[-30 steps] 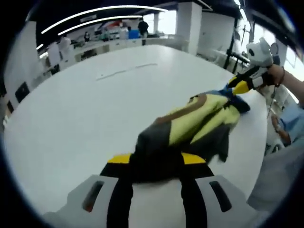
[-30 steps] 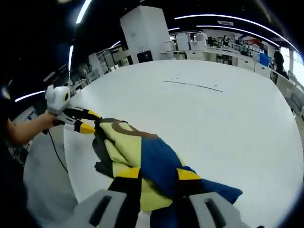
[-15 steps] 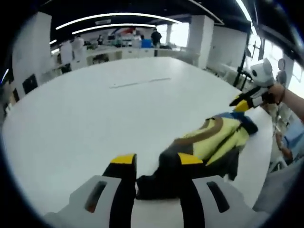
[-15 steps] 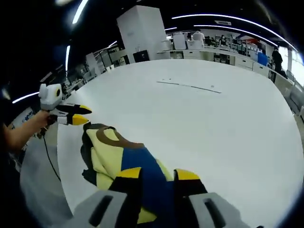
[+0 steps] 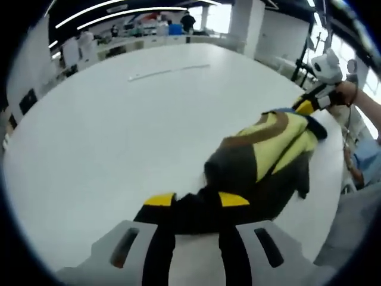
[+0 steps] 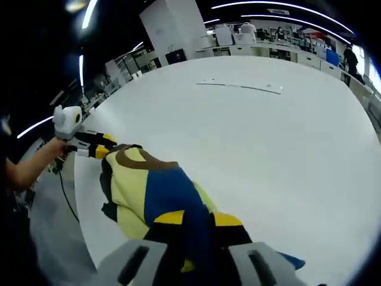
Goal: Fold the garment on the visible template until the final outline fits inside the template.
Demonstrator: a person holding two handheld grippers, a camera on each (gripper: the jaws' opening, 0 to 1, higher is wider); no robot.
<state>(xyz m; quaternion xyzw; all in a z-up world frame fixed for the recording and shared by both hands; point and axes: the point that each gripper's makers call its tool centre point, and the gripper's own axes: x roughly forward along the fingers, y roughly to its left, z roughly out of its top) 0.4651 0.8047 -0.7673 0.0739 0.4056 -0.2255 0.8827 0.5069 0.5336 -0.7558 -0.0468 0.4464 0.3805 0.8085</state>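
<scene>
The garment is a bunched top in yellow, dark grey and blue with a brown collar, lying on the white table. In the left gripper view my left gripper is shut on its dark grey end. At the far end my right gripper pinches the blue edge. In the right gripper view my right gripper is shut on the blue part of the garment, and my left gripper holds the far edge by the collar. A thin grey line marks the table farther off.
The table edge runs close behind the garment, with a person's sleeve beyond it. A hand holds the left gripper. Broad bare table stretches toward the thin line. Desks and people stand far off.
The garment looks more bunched and nearer to both cameras than half a second ago. Both grippers keep their hold on it.
</scene>
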